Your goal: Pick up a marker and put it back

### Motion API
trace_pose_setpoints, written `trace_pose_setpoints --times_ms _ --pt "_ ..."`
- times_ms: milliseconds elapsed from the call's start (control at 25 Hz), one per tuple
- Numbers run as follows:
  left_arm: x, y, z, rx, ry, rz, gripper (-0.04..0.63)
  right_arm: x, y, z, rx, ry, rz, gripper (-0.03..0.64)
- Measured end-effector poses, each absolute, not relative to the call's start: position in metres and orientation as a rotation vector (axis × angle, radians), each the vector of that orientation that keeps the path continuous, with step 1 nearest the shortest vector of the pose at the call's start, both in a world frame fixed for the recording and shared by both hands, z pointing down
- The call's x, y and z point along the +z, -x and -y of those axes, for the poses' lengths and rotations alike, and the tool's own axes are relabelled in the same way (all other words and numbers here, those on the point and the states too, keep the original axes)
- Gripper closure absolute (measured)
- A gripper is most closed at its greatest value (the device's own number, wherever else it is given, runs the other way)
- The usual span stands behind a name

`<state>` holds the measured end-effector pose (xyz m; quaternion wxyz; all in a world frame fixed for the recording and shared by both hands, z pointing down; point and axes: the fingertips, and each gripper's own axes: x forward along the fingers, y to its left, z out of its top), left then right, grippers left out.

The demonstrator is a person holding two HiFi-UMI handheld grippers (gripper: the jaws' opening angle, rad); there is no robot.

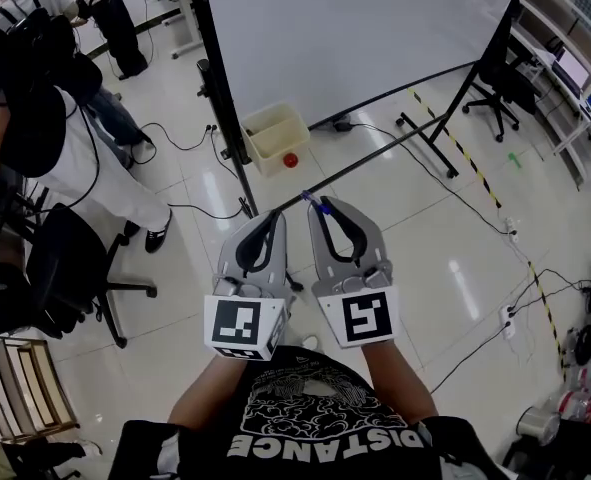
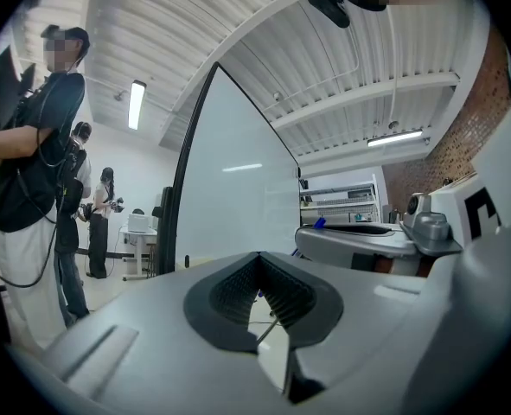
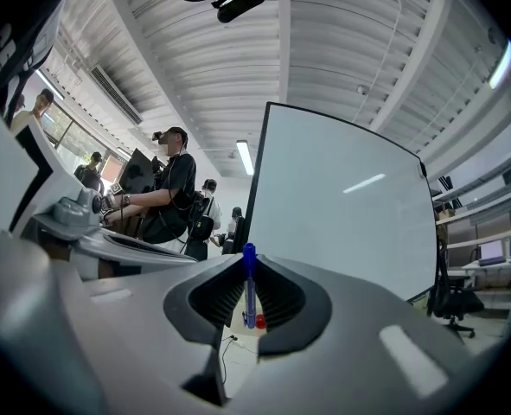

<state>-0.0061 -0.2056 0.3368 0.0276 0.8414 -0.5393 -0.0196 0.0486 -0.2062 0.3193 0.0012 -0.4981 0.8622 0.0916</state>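
The right tool (image 1: 323, 204) is clenched on the blue marker (image 3: 249, 284), whose long axis stands upright across the tips; the left tool (image 2: 259, 259) alongside is closed, empty; the whiteboard (image 1: 355, 38) lies straight ahead.

Glossy tiled floor (image 1: 405, 258) — beige bin (image 1: 273, 133), cables (image 1: 200, 207) on it.

Head steeply down (whiteboard (image 1: 355, 38) shared)
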Motion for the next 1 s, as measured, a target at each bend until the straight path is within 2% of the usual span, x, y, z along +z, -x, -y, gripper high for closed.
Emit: trace_pose_setpoints --times_ms 1000 --pt "0.357 0.029 0.257 -0.013 -2.543 1.656 0.589 0.314 -0.019 0.255 0.302 1.516 -2.72 0.578"
